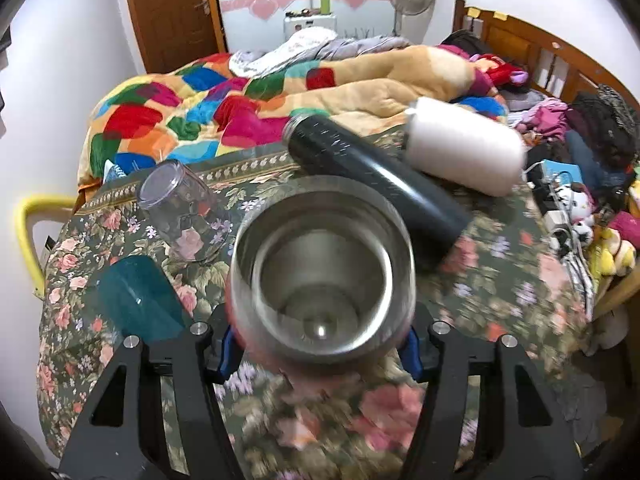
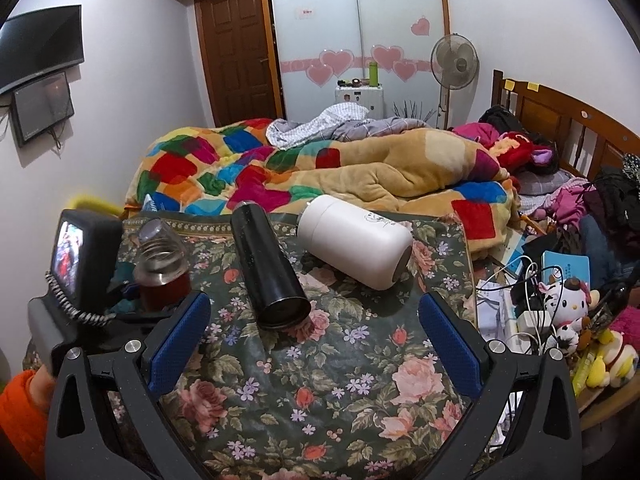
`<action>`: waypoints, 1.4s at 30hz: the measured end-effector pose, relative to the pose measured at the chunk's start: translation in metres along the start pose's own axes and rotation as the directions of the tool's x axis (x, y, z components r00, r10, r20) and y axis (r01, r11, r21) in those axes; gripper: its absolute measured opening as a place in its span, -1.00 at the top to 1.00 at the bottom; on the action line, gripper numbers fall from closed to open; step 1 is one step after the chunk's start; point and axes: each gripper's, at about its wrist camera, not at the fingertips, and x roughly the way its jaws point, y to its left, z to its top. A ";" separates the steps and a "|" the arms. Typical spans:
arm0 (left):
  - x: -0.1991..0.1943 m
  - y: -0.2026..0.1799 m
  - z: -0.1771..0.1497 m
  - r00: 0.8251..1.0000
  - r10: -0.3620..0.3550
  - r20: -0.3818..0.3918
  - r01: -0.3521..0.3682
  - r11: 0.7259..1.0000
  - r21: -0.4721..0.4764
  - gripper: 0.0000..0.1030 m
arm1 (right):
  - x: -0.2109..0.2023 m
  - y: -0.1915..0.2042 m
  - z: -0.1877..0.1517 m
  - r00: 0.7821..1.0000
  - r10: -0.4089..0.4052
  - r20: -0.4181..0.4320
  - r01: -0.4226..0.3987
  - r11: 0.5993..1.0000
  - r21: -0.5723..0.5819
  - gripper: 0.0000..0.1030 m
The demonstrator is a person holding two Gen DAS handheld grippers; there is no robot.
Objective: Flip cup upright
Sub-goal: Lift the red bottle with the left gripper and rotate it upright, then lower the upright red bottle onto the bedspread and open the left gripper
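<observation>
Two flasks lie upper centre: black flask (image 2: 269, 266), white flask (image 2: 356, 240). Left gripper (image 1: 320, 344) pinches the steel cup (image 1: 322, 268) centre frame, mouth facing camera. Right gripper (image 2: 314, 330) spread, empty. Rotate slowly, set base flat.

White walls, a brown door (image 2: 236, 56), a wooden bed (image 2: 560, 120) under a patchwork quilt (image 2: 224, 176), a fan (image 2: 454, 62).
</observation>
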 end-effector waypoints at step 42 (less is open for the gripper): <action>0.028 -0.074 -0.001 0.987 -0.106 -0.123 0.123 0.983 0.134 -0.20 | -0.016 -0.044 -0.020 0.999 -0.043 -0.006 0.044 0.998 0.052 -1.00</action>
